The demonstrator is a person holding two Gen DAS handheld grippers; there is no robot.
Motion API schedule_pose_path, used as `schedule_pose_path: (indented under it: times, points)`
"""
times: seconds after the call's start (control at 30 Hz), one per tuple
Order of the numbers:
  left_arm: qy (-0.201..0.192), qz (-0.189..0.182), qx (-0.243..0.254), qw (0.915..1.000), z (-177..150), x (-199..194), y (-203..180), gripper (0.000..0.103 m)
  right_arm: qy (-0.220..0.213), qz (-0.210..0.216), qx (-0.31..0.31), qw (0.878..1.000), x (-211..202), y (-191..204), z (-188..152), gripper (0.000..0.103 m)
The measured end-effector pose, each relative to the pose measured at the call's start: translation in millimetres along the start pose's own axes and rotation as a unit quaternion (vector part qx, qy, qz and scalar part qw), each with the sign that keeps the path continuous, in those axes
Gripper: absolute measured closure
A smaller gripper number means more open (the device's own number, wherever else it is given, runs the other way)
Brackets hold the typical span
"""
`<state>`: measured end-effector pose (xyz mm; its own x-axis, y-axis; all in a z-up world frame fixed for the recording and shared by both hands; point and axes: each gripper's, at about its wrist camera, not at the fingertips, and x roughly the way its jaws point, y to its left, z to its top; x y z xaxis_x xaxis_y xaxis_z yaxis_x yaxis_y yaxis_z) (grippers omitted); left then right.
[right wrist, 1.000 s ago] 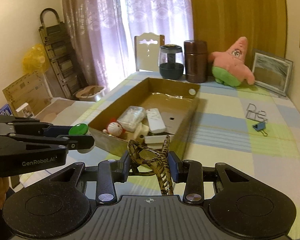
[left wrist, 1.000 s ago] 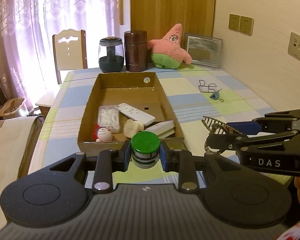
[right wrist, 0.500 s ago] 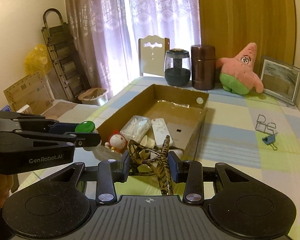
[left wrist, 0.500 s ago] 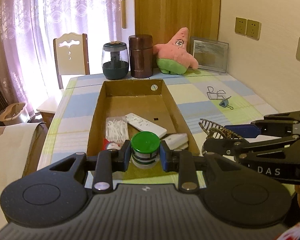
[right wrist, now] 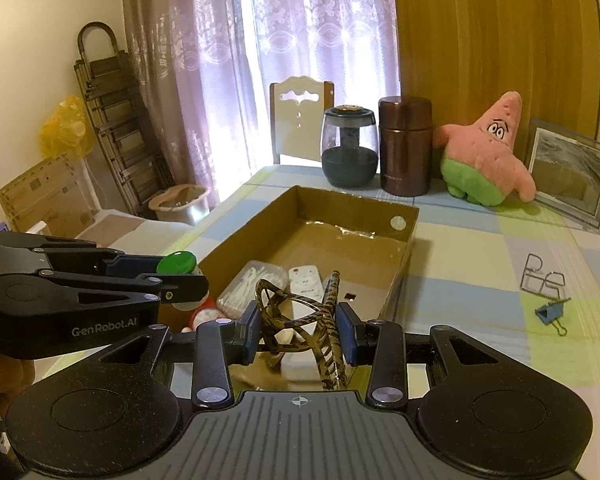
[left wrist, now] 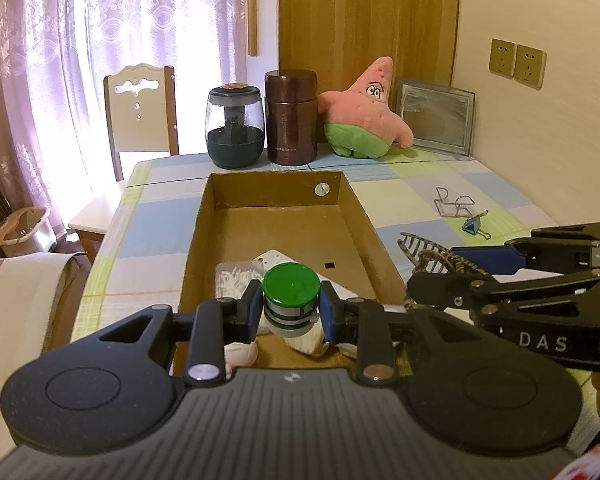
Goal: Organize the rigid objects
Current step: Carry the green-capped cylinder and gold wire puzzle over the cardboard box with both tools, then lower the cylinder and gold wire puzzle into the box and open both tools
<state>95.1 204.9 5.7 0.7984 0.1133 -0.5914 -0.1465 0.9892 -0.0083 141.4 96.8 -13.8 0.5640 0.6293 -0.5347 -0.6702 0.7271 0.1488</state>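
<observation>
Gripping a green-lidded jar (left wrist: pixel 291 300), the left gripper (left wrist: pixel 291 309) hangs over the near end of the cardboard box (left wrist: pixel 364 220) on the checked surface (left wrist: pixel 412 196). Right gripper (right wrist: pixel 299 330) fingers clamp tortoiseshell glasses (right wrist: pixel 300 320) just beside it. Remote control (right wrist: pixel 306 280) and cotton-swab box (right wrist: pixel 250 284) lie inside.

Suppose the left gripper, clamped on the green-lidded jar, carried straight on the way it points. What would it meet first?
Probably the items lying in the cardboard box: the left gripper and its green-lidded jar point down at the white remote, though depth is unclear.
</observation>
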Motion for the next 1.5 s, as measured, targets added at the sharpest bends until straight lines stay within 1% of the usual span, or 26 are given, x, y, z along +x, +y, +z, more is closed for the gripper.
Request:
schedule_pose_path:
  times: [0.33,0.67,0.8,0.97,1.1,1.27,1.5]
  points:
    - [0.004,-0.010,-0.012,0.9999,17.5,44.7,11.1,0.078,0.008,-0.010,0.000,1.000,36.1,-22.6,10.3,0.067]
    - [0.016,-0.008,-0.012,0.9998,33.8,87.6,21.2,0.078,0.018,-0.010,-0.002,1.000,82.3,-41.8,22.4,0.067]
    - [0.019,-0.002,0.000,0.9998,42.7,104.1,20.4,0.078,0.020,-0.011,-0.001,1.000,97.3,-47.3,27.6,0.067]
    - [0.017,-0.007,0.000,0.9998,55.3,120.8,24.0,0.078,0.021,-0.013,-0.002,1.000,114.3,-55.8,34.6,0.067]
    - [0.013,-0.002,-0.007,0.9999,65.4,136.8,33.6,0.078,0.022,-0.013,-0.006,1.000,128.4,-62.1,39.2,0.067]
    - [0.027,0.002,-0.017,0.9995,67.2,160.4,45.4,0.078,0.028,-0.008,-0.010,1.000,147.0,-69.5,41.6,0.067]
    - [0.037,0.009,-0.010,0.9992,65.2,178.5,51.2,0.078,0.032,-0.004,-0.002,0.999,163.0,-76.0,41.1,0.067]
